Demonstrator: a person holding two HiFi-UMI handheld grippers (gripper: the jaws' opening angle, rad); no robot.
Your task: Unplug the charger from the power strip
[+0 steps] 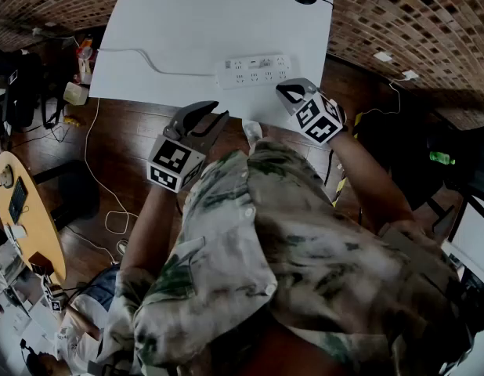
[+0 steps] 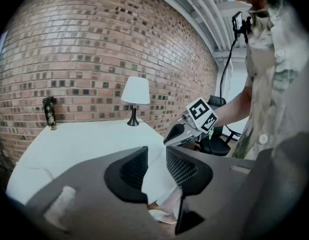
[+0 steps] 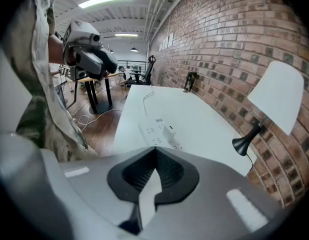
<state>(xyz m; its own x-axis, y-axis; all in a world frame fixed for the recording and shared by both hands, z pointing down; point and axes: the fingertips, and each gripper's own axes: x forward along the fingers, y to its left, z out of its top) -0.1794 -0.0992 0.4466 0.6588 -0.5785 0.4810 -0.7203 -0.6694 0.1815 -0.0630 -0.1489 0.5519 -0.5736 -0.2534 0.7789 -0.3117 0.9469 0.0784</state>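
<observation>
Power strip (image 1: 254, 70) sits on the white table (image 1: 187, 22) up top, cord (image 1: 140, 54) running off left. Left gripper (image 1: 213, 113) is mid-frame and right gripper (image 1: 290, 91) is just under the strip's right end. Both are at the table's near edge.

Table (image 1: 187, 22) mostly bare: wide open surface left of and behind power strip (image 1: 254, 70). Strip close to near edge, open from above and from the front. Nothing between it and left gripper (image 1: 206, 117) or right gripper (image 1: 294, 91), both at that edge. Charger (image 3: 169, 132) standing proud of strip, free on all sides. Cable (image 1: 140, 56) lying flat, trailing left. Lamp (image 3: 272, 103) at far right corner, well apart. Bottle (image 2: 49, 112) against brick wall (image 2: 94, 44); wall closing off far side.
</observation>
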